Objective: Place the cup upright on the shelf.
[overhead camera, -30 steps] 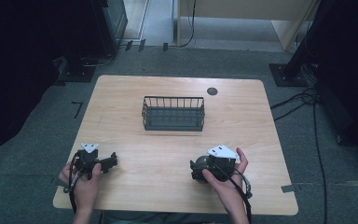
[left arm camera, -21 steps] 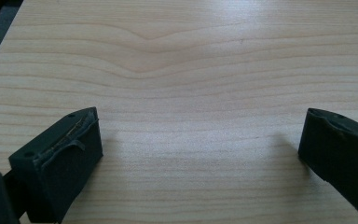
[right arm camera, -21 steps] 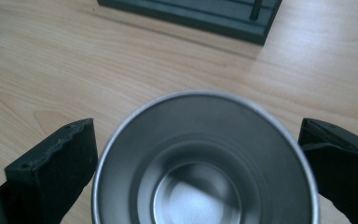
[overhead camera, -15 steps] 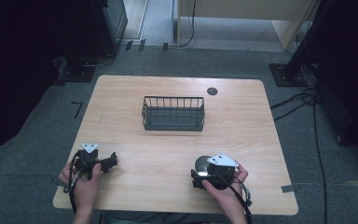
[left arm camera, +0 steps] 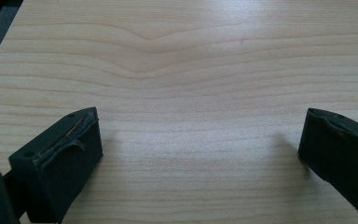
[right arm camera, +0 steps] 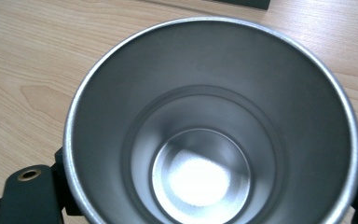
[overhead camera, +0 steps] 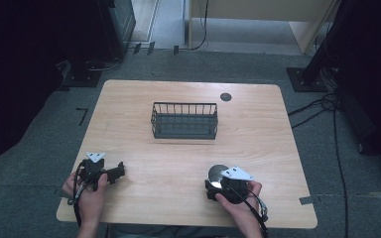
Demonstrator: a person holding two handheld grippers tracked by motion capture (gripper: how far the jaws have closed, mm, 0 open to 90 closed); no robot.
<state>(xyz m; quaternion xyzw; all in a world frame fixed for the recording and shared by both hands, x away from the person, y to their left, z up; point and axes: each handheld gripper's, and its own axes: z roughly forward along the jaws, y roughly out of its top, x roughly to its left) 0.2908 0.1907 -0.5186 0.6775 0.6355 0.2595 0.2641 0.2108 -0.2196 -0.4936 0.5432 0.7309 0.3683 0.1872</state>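
Two grippers are in use at the wooden table [overhead camera: 178, 163], with the wire basket [overhead camera: 184, 120] taken as landmark. The right gripper [overhead camera: 218, 187] sits well in front of the basket, toward the person's side and slightly right of it. It has hold of a steel cup [right arm camera: 209, 126]; in the right gripper view the cup's open mouth faces the camera, empty inside, with the black jaws pressed against its outer wall at either side near the rim. The left gripper [overhead camera: 115, 173] is well in front of the basket and off to its left, jaws spread wide over bare wood, holding nothing.

Risk assessment: the cup wall is smooth, curved metal, and the grip looks to bear on a narrow band of it. A quick swing toward the basket could let the cup rotate or slide out. The basket's rim is a further hazard: a low carry would strike the wires and jar the cup loose or push the basket.
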